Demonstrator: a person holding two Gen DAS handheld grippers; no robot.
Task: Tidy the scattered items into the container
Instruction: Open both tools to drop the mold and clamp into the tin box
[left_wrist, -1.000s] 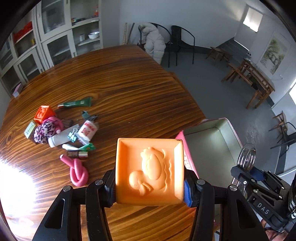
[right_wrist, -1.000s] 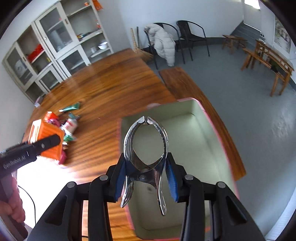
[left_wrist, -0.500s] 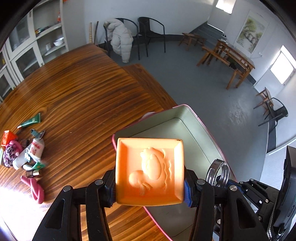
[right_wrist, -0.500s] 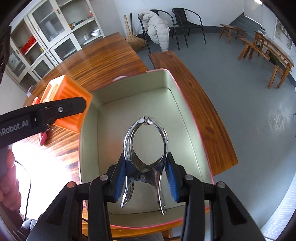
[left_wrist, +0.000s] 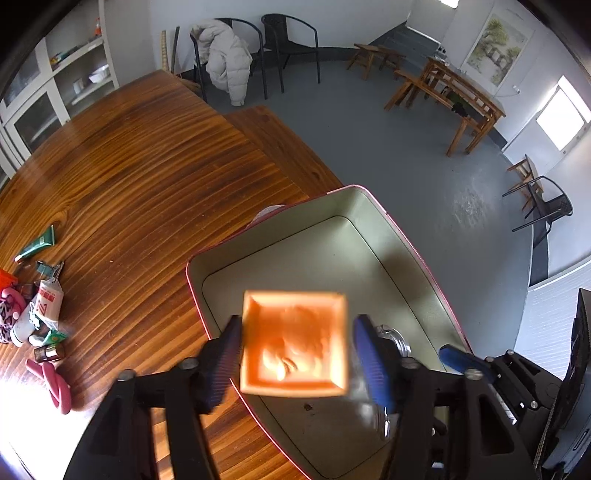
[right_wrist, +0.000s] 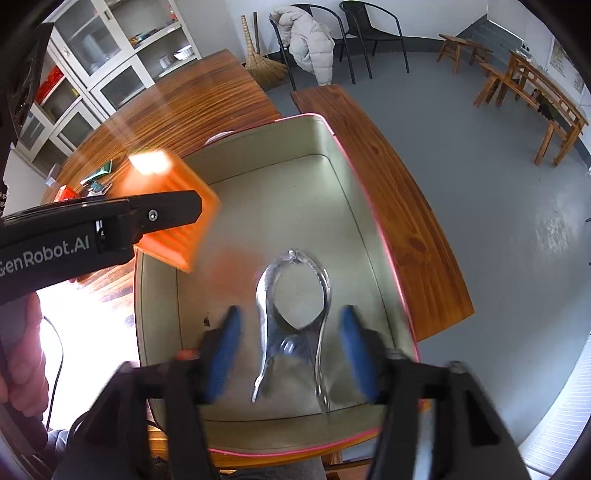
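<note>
The container (left_wrist: 373, 201) is a pale green tin with a pink rim, standing at the table's edge. My left gripper (left_wrist: 295, 354) hangs over it with its jaws opening. The orange square block with a duck relief (left_wrist: 295, 343) is blurred between the pads, with a gap on each side. My right gripper (right_wrist: 288, 350) is also over the container (right_wrist: 321, 122), jaws opening. The silver metal clip (right_wrist: 291, 325) is loose and blurred between its blue pads (right_wrist: 221, 350), touching neither. In the right wrist view the orange block (right_wrist: 173, 221) shows beside the left gripper's black finger.
Several scattered items lie on the wooden table (left_wrist: 147, 166) at the left: a green tube (left_wrist: 37, 247), a white packet (left_wrist: 48, 302), a pink knotted rope (left_wrist: 51, 380). A wooden bench (right_wrist: 388, 184) runs beside the container. A hand (right_wrist: 18, 350) grips the left tool.
Both grippers came over the container and spread their jaws. The orange block and the metal clip, clamped before, now sit loose and blurred between the pads.
</note>
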